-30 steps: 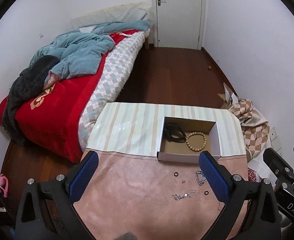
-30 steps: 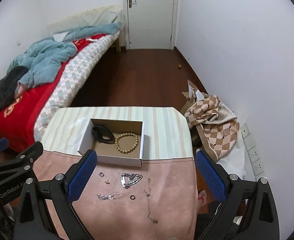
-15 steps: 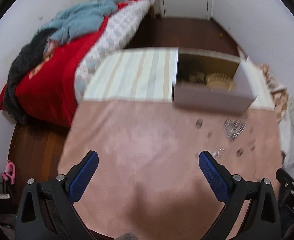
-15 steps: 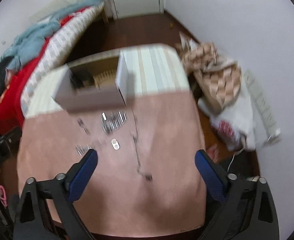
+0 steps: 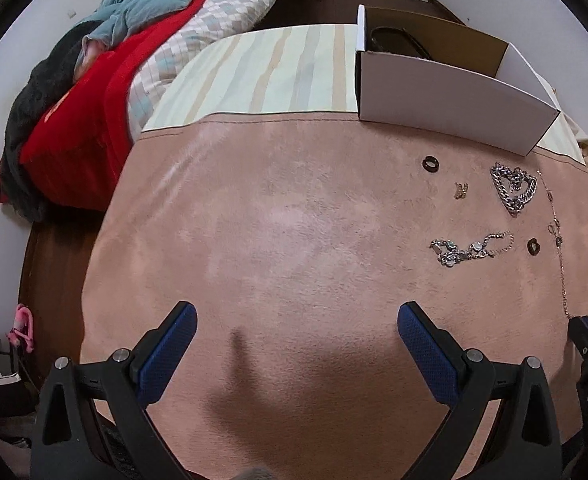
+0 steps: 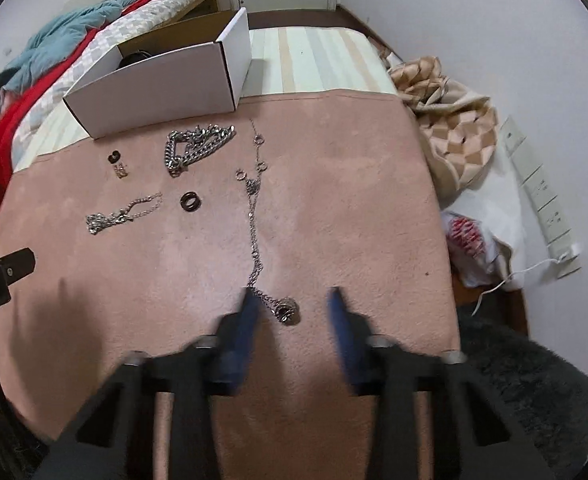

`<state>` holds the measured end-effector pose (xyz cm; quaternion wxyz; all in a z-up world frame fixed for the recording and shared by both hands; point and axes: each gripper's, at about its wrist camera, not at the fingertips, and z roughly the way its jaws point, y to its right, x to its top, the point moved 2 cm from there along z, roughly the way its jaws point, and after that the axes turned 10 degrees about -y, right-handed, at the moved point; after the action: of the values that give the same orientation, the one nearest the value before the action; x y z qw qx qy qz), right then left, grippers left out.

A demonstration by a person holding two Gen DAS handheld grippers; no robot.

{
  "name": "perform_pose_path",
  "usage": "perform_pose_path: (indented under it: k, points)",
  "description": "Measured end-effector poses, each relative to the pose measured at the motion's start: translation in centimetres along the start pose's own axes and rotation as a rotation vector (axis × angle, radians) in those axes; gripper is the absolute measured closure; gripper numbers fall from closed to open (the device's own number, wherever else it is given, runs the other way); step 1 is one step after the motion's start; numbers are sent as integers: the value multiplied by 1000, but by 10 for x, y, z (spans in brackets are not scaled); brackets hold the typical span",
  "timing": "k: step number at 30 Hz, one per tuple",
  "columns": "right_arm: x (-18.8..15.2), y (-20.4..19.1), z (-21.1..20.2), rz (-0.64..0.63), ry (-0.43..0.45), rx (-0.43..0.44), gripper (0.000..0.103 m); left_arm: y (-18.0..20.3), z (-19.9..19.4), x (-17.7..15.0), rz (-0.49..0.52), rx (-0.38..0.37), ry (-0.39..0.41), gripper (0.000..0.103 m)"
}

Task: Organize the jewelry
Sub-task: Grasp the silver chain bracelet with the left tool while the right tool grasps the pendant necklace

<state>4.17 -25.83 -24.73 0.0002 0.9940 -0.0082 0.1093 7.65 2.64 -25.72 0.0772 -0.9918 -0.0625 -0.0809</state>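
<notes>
While left tongs [image 5: 296, 322] gape over mat, right tongs [image 6: 292, 300] straddle pendant [image 6: 287, 309], apart.

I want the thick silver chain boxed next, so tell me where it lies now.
In the right wrist view the thick silver chain lies bunched on the pink mat, just in front of the white box, between the small dark ring and the long thin necklace.
</notes>
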Motion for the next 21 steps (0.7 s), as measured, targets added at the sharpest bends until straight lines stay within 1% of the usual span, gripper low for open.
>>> perform_pose_path:
  k: [2,4,8,12,13,16,18,19,20,21]
  points:
    - [0,4,-3,25,2,24,93,3,2,3,3,-9,-6,0]
    - [1,13,-10,61,26,46,93,7,4,6,10,-27,-7,0]
    - [7,27,-22,118,54,76,93,19,6,16,24,-82,-5,1]
    - [11,32,-27,132,63,81,93,37,17,28,57,-160,-49,1]
    - [12,33,-27,133,62,80,93,41,20,30,67,-161,-57,3]
    - [14,34,-24,139,58,76,93,53,27,33,102,-167,-70,14]
    - [14,35,-22,142,55,75,93,59,25,34,125,-174,-33,19]
    - [14,36,-22,144,53,74,93,62,23,34,139,-177,-21,24]
    - [15,37,-21,145,51,75,93,64,21,34,151,-181,-6,35]
    - [15,36,-21,146,49,76,93,67,19,34,164,-184,7,41]
